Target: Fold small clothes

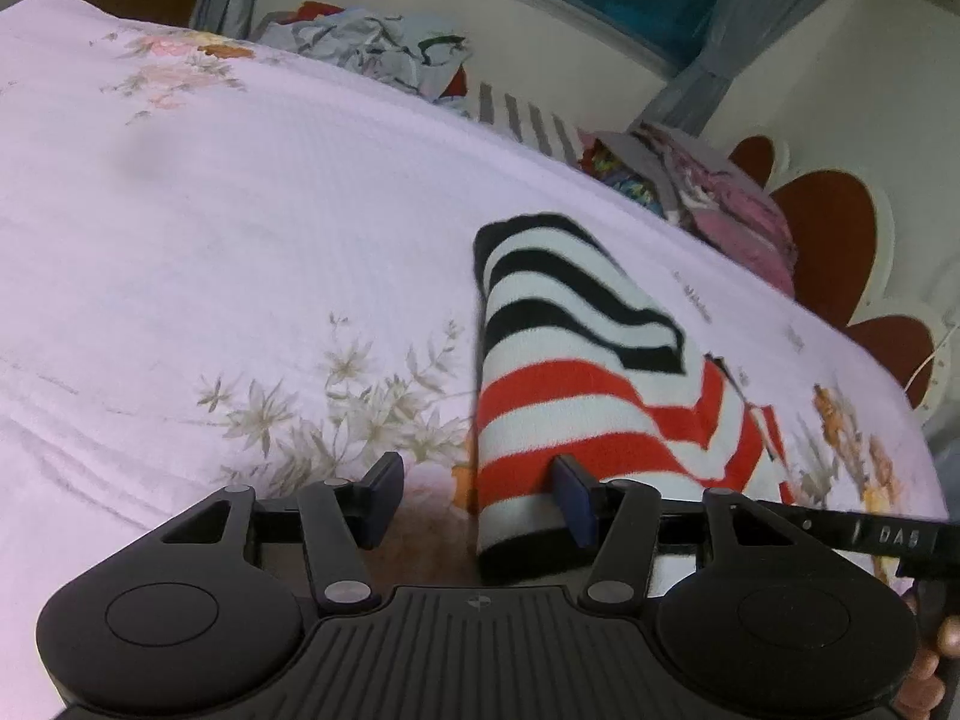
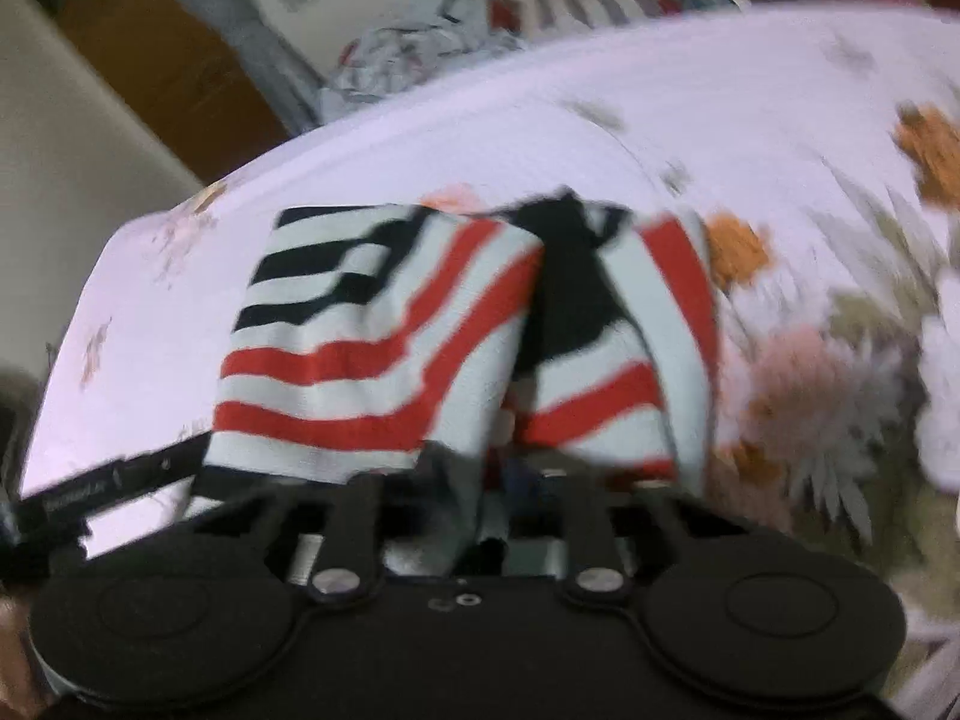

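Left wrist view: left gripper (image 1: pixel 480 495) is sitting apart around the striped garment (image 1: pixel 576 372)'s edge on the bedspread (image 1: pixel 240 210); right gripper (image 2: pixel 510 474) is buried, can't tell.

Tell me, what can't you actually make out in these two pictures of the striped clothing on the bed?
- Right tool fingertips: right wrist view, buried under the striped garment; grip unclear.
- Garment type: both views, folded and bunched; right view also motion-blurred.
- Garment's near edge: left wrist view, hidden behind the left tool.
- Clothes pile beyond the bed: left wrist view, too small and jumbled.
- Person: only fingers, cut off by the frame corner.
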Action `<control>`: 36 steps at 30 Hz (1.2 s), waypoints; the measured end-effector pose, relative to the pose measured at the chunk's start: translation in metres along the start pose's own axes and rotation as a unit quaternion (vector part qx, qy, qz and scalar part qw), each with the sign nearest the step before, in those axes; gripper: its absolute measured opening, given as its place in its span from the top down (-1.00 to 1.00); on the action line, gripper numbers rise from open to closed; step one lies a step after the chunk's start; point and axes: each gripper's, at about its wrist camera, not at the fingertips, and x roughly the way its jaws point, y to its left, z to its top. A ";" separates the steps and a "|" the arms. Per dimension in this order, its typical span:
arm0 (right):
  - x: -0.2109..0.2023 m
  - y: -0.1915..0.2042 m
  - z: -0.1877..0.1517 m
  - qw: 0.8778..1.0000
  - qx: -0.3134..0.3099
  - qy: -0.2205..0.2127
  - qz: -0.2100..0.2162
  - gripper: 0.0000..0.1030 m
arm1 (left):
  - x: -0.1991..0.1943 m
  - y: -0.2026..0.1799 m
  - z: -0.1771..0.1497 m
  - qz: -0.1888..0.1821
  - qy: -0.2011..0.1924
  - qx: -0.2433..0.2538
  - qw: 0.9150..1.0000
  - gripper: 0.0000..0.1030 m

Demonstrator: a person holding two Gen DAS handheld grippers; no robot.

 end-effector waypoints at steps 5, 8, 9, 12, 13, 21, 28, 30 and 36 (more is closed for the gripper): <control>-0.045 0.015 -0.004 0.995 -0.066 -0.081 0.000 0.72 | -0.004 -0.020 0.004 -0.025 -0.011 0.038 0.999 0.30; -0.062 0.006 -0.006 0.992 -0.072 -0.107 0.000 0.72 | -0.003 -0.048 0.004 -0.045 -0.016 0.079 0.996 0.30; -0.065 0.000 -0.010 0.991 -0.075 -0.112 0.002 0.72 | -0.001 -0.059 0.002 -0.044 -0.014 0.098 0.994 0.30; -0.045 -0.040 -0.024 0.996 -0.030 -0.079 0.001 0.72 | 0.012 -0.082 -0.003 -0.017 0.009 0.142 0.990 0.30; -0.034 -0.049 -0.029 0.997 -0.018 -0.068 -0.008 0.73 | 0.014 -0.088 -0.004 -0.016 0.008 0.151 0.988 0.30; -0.050 -0.063 -0.026 0.994 -0.001 -0.110 -0.002 0.90 | 0.011 -0.112 0.001 0.007 0.020 0.184 0.983 0.30; -0.025 -0.094 -0.009 0.992 0.090 -0.085 0.030 0.41 | 0.018 -0.112 -0.003 0.014 0.022 0.195 0.981 0.30; -0.014 -0.098 -0.002 0.992 0.097 -0.072 0.030 0.30 | 0.017 -0.111 -0.002 0.011 0.024 0.194 0.981 0.30; -0.022 -0.089 0.014 0.991 0.063 -0.113 0.023 0.86 | 0.024 -0.116 -0.005 -0.040 0.057 0.179 0.981 0.30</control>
